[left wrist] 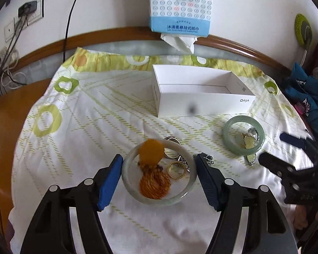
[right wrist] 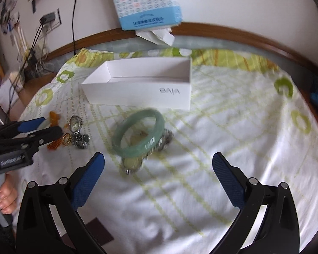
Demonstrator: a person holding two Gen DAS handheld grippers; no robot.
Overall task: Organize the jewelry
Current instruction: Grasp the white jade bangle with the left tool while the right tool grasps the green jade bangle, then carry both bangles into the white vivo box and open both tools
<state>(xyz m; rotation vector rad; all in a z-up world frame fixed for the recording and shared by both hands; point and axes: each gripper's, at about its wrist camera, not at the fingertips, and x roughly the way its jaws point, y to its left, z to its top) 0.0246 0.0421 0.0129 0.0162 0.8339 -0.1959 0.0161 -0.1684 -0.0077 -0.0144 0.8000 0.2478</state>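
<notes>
Item: pale bangle (left wrist: 159,173) on bed cloth (left wrist: 95,116), ringing tassel pendant & rings, betw. jaws of left hand-held gripper (left wrist: 158,176), wide open, nothing held; right hand-held gripper (right wrist: 158,182) open, empty, nr green bangle (right wrist: 140,134); rec. close evenly across rim, lift level, to white box (left wrist: 201,103).

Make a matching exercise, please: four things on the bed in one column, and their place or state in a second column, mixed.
Things
1. pale bangle
2. green bangle
3. white box
4. gold ring

Places or states
A. open on top, nothing visible inside
B. between the left gripper's open fingers
C. lies inside the pale bangle
D. ahead of the right gripper, around small pendants

Pairs: 1-B, 2-D, 3-A, 4-C
</notes>
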